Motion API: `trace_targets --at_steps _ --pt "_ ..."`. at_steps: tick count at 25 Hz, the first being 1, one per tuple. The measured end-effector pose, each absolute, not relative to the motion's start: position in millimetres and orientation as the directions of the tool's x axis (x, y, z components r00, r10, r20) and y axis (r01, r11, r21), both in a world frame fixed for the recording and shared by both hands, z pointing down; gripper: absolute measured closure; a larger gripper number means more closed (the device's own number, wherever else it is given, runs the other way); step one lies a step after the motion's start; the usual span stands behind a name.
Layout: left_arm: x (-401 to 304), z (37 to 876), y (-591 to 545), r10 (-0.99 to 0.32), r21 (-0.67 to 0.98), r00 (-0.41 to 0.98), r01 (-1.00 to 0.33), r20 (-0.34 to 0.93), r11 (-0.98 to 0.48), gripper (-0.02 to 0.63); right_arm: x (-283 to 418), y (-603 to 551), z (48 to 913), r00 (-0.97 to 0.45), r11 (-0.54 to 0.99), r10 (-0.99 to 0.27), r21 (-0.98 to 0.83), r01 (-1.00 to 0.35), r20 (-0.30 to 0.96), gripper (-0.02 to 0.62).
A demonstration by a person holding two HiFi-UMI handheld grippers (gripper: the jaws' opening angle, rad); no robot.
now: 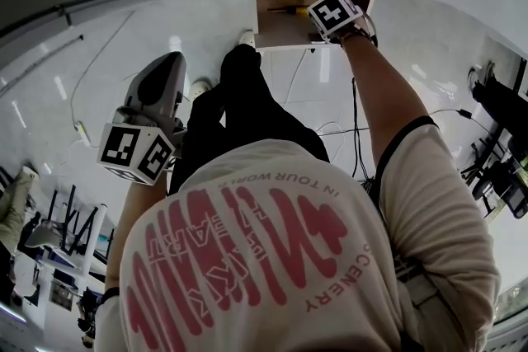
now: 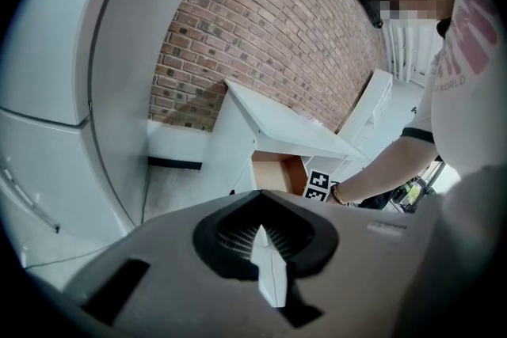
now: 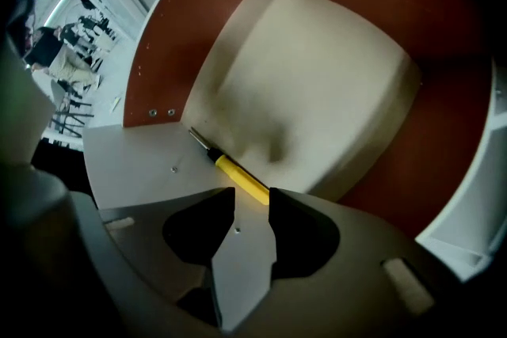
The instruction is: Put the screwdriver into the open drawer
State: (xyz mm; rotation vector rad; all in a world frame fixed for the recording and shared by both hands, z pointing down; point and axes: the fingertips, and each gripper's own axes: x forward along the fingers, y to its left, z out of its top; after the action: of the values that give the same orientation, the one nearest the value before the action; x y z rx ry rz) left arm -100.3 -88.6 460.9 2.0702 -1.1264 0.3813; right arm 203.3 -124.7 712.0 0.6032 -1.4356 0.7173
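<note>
Drawer floor [image 3: 317, 91] with yellow screwdriver [image 3: 240, 178]

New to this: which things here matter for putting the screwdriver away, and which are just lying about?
For the job: screwdriver, open drawer, right gripper.
Just lying about: left gripper, shut and empty; floor cables; brick wall.

Printed in pink on the white T-shirt [image 1: 429, 202], well behind both pairs of jaws and upside down in the head view: "IN TOUR WORL", cut off, and "CENERY" along a curve. Large pink lettering [image 1: 239, 260] between them, too distorted to read. In the left gripper view, "WORLD" on the same shirt, far right of the jaws.
</note>
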Motion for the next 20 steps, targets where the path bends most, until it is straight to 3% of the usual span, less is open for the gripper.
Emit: trace_targets --at_steps 9,14,20 --pt "-87 417 -94 -0.584 0.496 0.678 -0.731 0.447 -0.469 0.604 202 -111 621 -0.111 0.208 -0.162 -0.076 -0.975 0.981 0.492" --pt "-99 375 -91 -0.572 0.468 0.725 -0.687 0.384 -0.556 0.604 167 -86 553 -0.191 0.013 -0.347 -0.199 -0.980 0.918 0.514" --pt "-113 318 -89 -0.565 0.464 0.768 -0.636 0.302 -0.617 0.604 123 -74 454 -0.216 -0.111 -0.590 -0.344 -0.932 0.778 0.547"
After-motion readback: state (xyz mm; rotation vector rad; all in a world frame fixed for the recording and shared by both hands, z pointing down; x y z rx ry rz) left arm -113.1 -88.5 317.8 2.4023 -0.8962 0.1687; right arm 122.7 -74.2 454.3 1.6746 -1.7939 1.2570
